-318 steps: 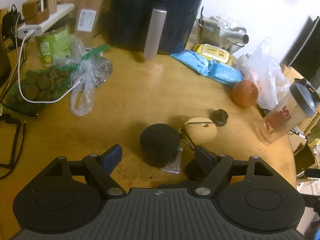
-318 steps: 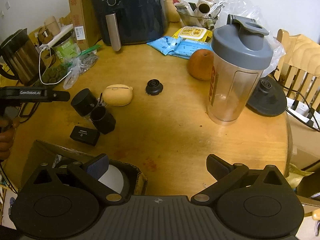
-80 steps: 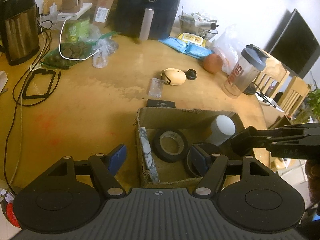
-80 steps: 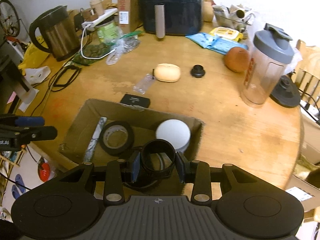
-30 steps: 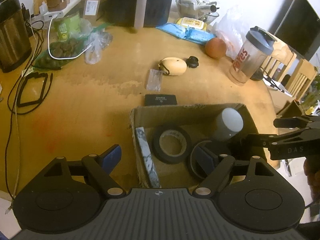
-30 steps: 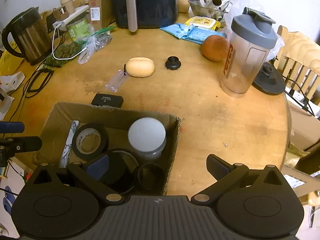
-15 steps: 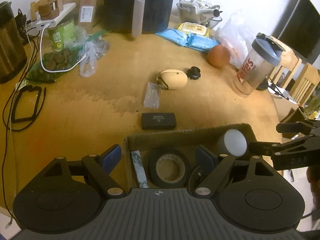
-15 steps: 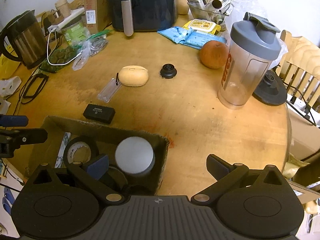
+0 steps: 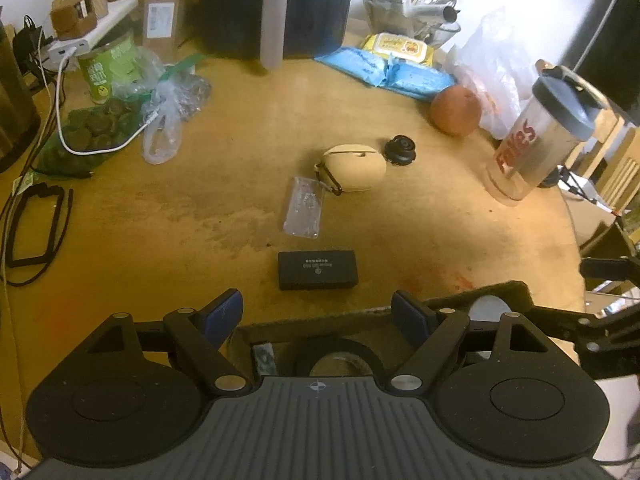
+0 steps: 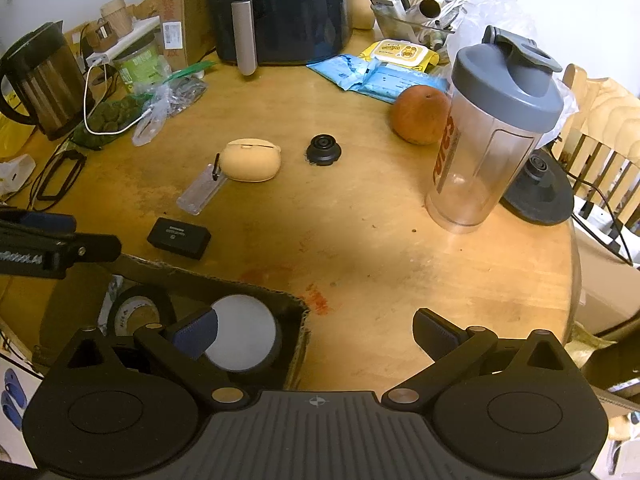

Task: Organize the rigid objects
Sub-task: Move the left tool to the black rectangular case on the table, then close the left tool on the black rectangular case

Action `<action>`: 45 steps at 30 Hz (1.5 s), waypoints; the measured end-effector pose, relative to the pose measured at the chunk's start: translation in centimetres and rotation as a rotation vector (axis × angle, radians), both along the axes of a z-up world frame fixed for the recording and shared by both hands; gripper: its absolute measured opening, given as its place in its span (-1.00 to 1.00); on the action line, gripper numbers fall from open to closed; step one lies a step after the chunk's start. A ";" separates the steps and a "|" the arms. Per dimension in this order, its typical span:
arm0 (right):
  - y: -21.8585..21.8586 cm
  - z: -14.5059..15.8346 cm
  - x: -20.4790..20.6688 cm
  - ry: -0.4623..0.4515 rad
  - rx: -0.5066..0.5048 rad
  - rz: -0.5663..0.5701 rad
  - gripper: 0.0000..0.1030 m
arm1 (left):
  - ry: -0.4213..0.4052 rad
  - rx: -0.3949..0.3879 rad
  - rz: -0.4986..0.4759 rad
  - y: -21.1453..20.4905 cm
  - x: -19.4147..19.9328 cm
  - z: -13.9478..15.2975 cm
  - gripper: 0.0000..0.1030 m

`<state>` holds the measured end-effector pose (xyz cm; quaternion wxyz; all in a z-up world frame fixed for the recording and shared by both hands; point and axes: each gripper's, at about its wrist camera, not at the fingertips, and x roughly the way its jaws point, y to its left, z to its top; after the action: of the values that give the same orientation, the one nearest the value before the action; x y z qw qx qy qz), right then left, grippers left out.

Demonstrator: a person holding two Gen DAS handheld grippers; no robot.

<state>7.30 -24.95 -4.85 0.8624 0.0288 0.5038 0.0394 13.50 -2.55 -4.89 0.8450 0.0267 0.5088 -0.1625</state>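
So the wooden surface [image 10: 360, 248] is pretty cluttered; taking the cardboard box [image 10: 292, 312] at the near edge as the landmark, everything else sits beyond it; a black air fryer [image 10: 280, 8] is way at the back, with blue packets [image 10: 372, 76] and a yellow wipes pack [image 10: 400, 54] in front of it; a kettle [image 10: 40, 80] and a green tin [image 10: 138, 62] are off to the far left of the box; an orange [image 10: 420, 114] and a shaker bottle [image 10: 492, 132] stand beyond the box to the right, well apart from it.

Loose stuff: a small black case [image 9: 317, 269] lies just beyond the box's far wall; further out there's a clear plastic piece [image 9: 304, 206], a beige pouch [image 9: 354, 167] and a little black knob [image 9: 400, 150].

Inside the box I can see a roll of black tape [image 10: 138, 312] and a white-topped round container [image 10: 240, 338]; nothing stands between the case and the box wall.

Left hand-held gripper [image 9: 318, 310] has its jaws wide apart with nothing in them, hanging over the box's far wall, with the black case right ahead of it; right hand-held gripper [image 10: 316, 330] is also spread and empty, over the box's right corner.
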 end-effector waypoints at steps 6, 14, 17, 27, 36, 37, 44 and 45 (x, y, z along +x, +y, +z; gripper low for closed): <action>-0.9 -0.3 0.6 0.011 0.000 -0.014 1.00 | 0.045 0.020 0.006 -1.1 1.9 -1.2 0.58; -1.9 -0.6 0.8 0.021 0.001 -0.043 1.00 | 0.101 0.073 0.008 -2.8 4.2 -3.0 0.58; -2.2 -0.7 0.7 0.026 -0.001 -0.052 1.00 | 0.122 0.097 0.018 -3.2 5.0 -3.8 0.58; -3.3 -0.8 0.5 0.028 -0.007 -0.089 1.00 | 0.197 0.152 0.060 -4.2 7.1 -7.0 0.58; -3.8 -0.9 0.3 0.036 -0.010 -0.112 1.00 | 0.192 0.189 0.088 -4.9 7.0 -7.6 0.32; -3.8 -0.9 0.3 0.037 -0.009 -0.114 1.00 | 0.182 0.189 0.089 -4.9 6.9 -7.4 0.32; -3.7 -1.0 0.4 0.038 -0.007 -0.117 1.00 | 0.178 0.177 0.107 -4.3 6.9 -7.0 0.32; -3.7 -1.0 0.4 0.039 -0.006 -0.116 1.00 | 0.173 0.175 0.106 -4.2 6.9 -6.9 0.32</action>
<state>7.72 -28.64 -5.83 0.8534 0.0563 0.5180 -0.0129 20.38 -6.73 -11.78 0.7999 0.0595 0.5925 -0.0741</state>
